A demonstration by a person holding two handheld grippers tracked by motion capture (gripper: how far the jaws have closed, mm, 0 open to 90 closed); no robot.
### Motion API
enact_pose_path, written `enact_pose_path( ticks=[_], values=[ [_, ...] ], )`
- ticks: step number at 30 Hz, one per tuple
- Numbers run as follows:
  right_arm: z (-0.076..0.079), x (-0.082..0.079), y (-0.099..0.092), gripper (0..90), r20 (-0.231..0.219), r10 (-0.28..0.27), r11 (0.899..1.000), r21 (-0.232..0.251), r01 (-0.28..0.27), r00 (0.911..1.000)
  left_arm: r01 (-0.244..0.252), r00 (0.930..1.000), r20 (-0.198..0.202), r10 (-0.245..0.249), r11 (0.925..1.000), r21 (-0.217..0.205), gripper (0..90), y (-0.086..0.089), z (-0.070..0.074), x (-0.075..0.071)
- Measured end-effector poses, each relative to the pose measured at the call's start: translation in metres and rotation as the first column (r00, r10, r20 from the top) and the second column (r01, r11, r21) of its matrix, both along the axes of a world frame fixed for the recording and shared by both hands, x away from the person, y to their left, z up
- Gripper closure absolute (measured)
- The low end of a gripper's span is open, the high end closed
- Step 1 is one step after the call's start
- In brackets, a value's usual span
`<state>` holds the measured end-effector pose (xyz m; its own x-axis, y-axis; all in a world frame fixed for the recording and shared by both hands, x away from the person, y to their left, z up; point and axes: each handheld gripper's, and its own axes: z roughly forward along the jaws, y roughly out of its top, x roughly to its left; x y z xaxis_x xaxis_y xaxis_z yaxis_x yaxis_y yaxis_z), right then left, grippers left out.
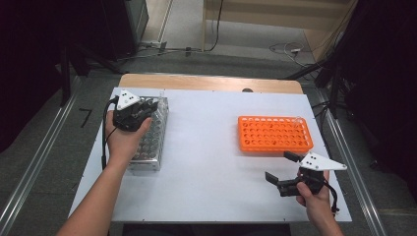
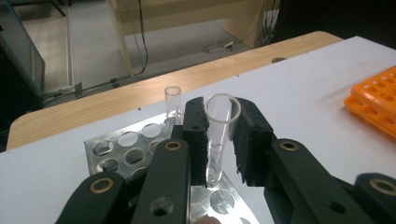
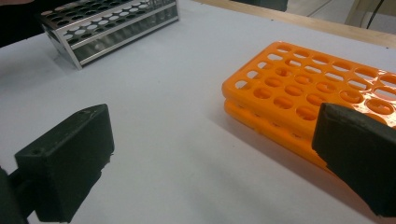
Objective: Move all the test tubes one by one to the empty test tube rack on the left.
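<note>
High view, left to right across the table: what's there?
Left claw shut on a clear tube over the metal rack → bare white tabletop → orange rack → right claw, open, just in front of the orange rack's right end.

No readable text, label, brand or number shows anywhere — the clear test tube (image 2: 218, 135) between the pads bears faint printed marks on its wall, too small and blurred to make out.
</note>
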<state>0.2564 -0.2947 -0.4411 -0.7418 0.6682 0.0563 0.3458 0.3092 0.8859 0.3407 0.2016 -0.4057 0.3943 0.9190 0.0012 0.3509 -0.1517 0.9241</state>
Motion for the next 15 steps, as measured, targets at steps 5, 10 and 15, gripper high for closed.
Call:
enact_pose_path(
  ticks=[5,10,15],
  values=[
    [0.0,0.0,0.0,0.0,0.001,0.0,1.0,-0.001,0.0,1.0,-0.002,1.0,-0.009,0.002,0.9992,0.04,76.1,-0.003,-0.004,0.003],
    [-0.001,0.001,0.0,0.0,-0.004,-0.008,1.0,-0.005,0.007,1.0,-0.012,0.9997,-0.021,0.013,0.9975,0.07,76.1,-0.007,-0.008,0.005],
    [-0.002,0.001,-0.001,0.0,-0.006,-0.013,1.0,-0.006,0.013,0.9999,-0.022,0.9987,-0.045,0.026,0.9962,0.084,76.1,-0.009,-0.013,0.01]
  ],
)
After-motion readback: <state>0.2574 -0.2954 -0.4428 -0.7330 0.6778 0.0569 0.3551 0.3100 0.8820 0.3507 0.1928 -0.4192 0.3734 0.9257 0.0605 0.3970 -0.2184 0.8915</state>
